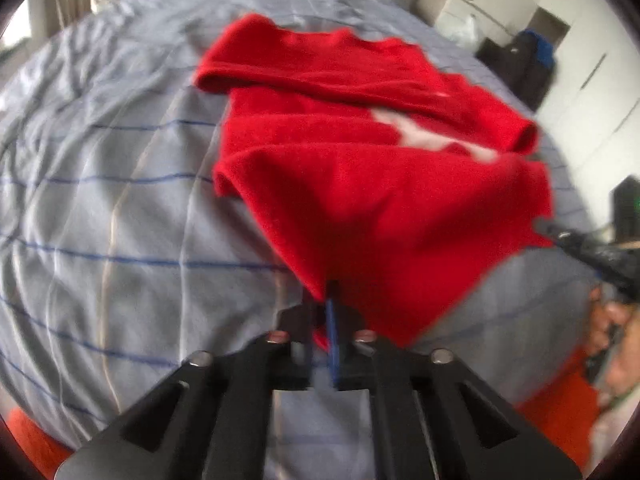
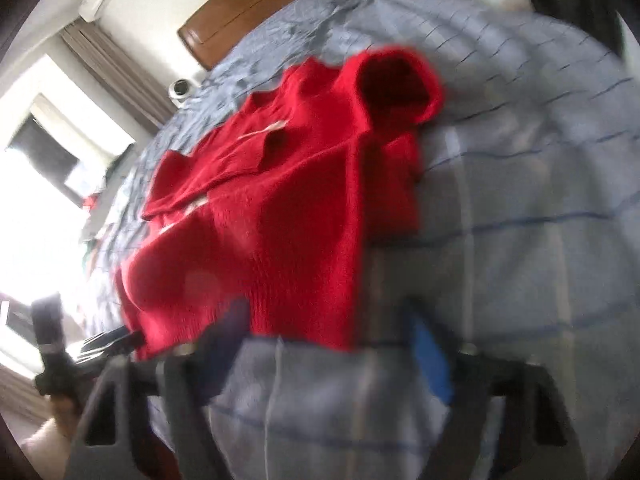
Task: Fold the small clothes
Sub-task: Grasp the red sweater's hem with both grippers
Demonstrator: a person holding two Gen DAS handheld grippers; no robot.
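Note:
A red knitted sweater [image 1: 360, 168] with a white pattern lies spread on the bed, its near hem lifted. My left gripper [image 1: 326, 300] is shut on the hem's left corner, and red cloth shows between its fingers. In the right wrist view the same sweater [image 2: 280, 208] stretches away, its sleeve opening at the far end. My right gripper [image 2: 326, 316] is blurred, its fingers [image 2: 430, 356] well apart, with the hem's edge lying between them and the pads clear of it. The left gripper [image 2: 116, 340] shows there at the hem's other corner. The right gripper [image 1: 568, 240] reaches the hem's right corner.
The bed has a wrinkled light-blue sheet with thin dark stripes [image 1: 120, 200] and a wooden headboard [image 2: 248, 12]. A white round object [image 2: 180, 88] sits at the bed's far edge. White cupboards and a dark bag [image 1: 528, 64] stand beyond. A hand [image 2: 60, 412] holds the left gripper.

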